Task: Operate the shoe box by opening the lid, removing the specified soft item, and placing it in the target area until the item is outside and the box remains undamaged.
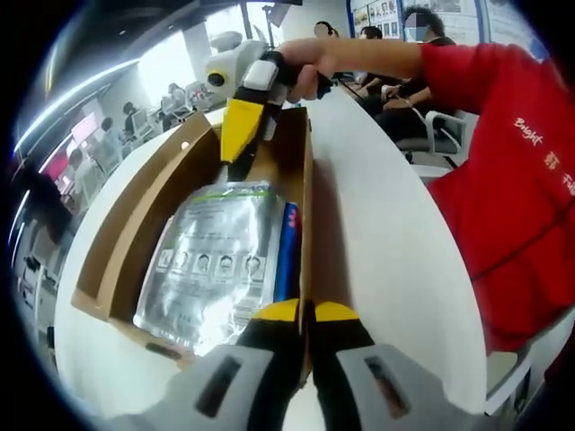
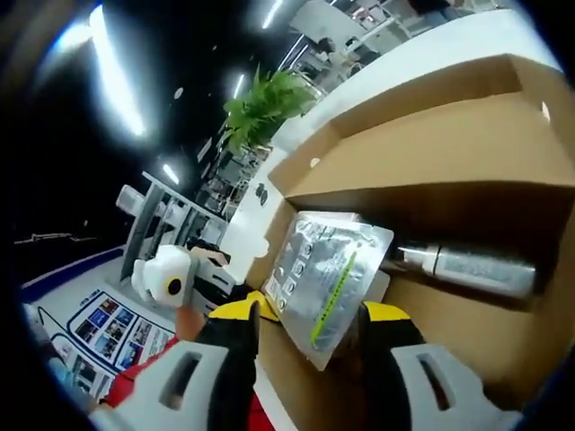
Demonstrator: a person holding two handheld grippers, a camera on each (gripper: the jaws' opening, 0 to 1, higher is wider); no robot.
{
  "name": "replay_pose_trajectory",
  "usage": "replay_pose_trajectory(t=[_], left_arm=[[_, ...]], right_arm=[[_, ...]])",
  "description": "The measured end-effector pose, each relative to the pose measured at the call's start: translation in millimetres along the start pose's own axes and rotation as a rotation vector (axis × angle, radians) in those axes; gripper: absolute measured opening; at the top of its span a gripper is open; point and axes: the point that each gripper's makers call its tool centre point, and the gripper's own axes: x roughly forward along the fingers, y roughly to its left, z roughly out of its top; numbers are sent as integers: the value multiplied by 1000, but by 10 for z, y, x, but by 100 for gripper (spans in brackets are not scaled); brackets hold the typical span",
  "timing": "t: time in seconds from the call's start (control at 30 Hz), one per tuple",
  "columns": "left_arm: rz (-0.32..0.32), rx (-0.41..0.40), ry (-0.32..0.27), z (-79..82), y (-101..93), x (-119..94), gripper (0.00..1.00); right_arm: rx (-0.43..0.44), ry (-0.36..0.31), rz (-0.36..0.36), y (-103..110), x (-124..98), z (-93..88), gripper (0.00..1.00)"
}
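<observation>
Cardboard shoe box (image 1: 135, 242) lies open on the white table (image 1: 377, 233), its lid already off or folded away, and a silvery foil pouch (image 1: 211, 265) rests flat inside against the box floor. In the left gripper view the left gripper (image 1: 305, 314) is closed, its yellow tips pinching the near wall of the box right beside the pouch's blue edge, which looks like a steadying hold. The right gripper (image 1: 241, 135) reaches into the far end of the box from above, held by a person in a red sleeve (image 1: 503, 162).

From the right gripper view, the right gripper (image 2: 305, 328) stands open, one jaw on either side of the pouch (image 2: 328, 278) at its near edge, not yet closed on it. A silver bottle (image 2: 476, 267) lies just beside the pouch, further in against the wall.

That pouch looks light, thin and floppy, with a slick, crinkled foil skin that will likely sag and slide if pinched only at a corner. A firm bite across the sealed edge between the jaws seems the safest hold; the seam is stiffer than the middle. Lifting slowly should keep it from catching the bottle or dragging on the cardboard wall, which is soft enough to crease or tear if the pouch snags.
</observation>
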Motion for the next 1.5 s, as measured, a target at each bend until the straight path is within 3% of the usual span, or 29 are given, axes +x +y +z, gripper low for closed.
replay_pose_trajectory(t=[0.33, 0.47, 0.57, 0.7, 0.77, 0.97, 1.03, 1.07, 1.1, 1.17, 1.27, 1.3, 1.37, 1.5], left_arm=[[-4, -3, 4, 17, -10, 1, 2], [-2, -4, 4, 11, -3, 6, 2], [-3, -4, 5, 22, -11, 6, 2], [-4, -4, 6, 31, -19, 6, 2], [-1, -2, 3, 16, -9, 7, 2], [-4, -2, 3, 17, -10, 2, 2], [-4, -3, 3, 22, -13, 1, 2], [-3, -2, 2, 19, -10, 1, 2], [-2, -1, 1, 20, -10, -1, 2], [-2, -1, -1, 14, -6, -1, 2], [-1, 0, -1, 9, -4, 1, 2], [-3, -1, 0, 12, -8, 2, 2], [-5, -1, 1, 23, -14, 2, 2], [-6, -1, 2, 10, -3, 3, 2]], right_arm=[[28, -39, 72, 118, -94, 71, 41], [77, -37, 149, 172, -77, 108, 40], [99, -19, 206, 230, -47, 102, 31], [64, -26, 133, 120, 121, 119, 37], [94, -23, 172, 182, 166, 125, 33], [103, -40, 163, 177, 211, 151, 29], [127, -58, 141, 140, 233, 189, 28], [177, -78, 83, 55, 257, 214, 27], [202, -88, 43, -11, 271, 228, 23], [126, -56, 56, -5, 287, 168, 14], [184, -43, 75, 40, 319, 122, 14], [176, -37, 88, 69, 327, 108, 11], [157, -45, 42, 76, 312, 82, 4], [160, -45, 49, 158, 300, 64, 3]])
